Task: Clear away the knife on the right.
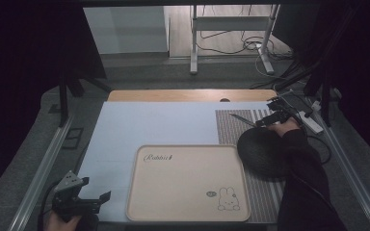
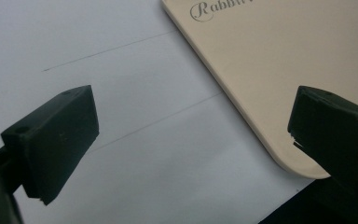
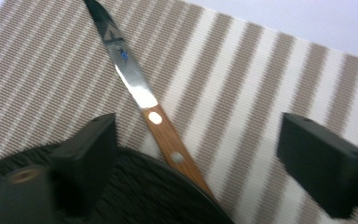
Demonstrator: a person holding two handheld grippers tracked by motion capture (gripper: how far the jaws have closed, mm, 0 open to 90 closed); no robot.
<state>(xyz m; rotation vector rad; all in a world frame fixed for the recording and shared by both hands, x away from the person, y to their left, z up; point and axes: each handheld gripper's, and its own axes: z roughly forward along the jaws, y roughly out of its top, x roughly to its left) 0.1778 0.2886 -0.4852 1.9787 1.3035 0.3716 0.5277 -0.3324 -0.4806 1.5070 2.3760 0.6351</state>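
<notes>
1. Right gripper [image 1: 268, 121] is hanging at the far right of the surface with its jaws standing wide apart, nothing clamped; in the right gripper view the knife [image 3: 145, 99] is lying between them, untouched.
2. Knife is resting on the striped mat [image 3: 242, 79], blade pointing away from the gripper, wooden handle end lying on or against the rim of the round black mat [image 3: 135, 191]; contact is hard to tell.
3. Step in hand, as I'm judging it: getting a grip on the handle, or backing off after setting the knife down; can't tell which.
4. If gripping, aim for the wooden handle near the rivets, not the blade, and line the jaws across the handle before closing.
5. Watch the black mat: the left jaw is sitting over it, so lowering may snag the weave.
6. Left gripper [image 1: 96, 199] is waiting near the front left with jaws apart, empty, over the pale blue sheet [image 2: 121, 116] just beside the tray [image 1: 188, 185] corner.
7. Tray is lying empty, a likely place for the knife.
</notes>
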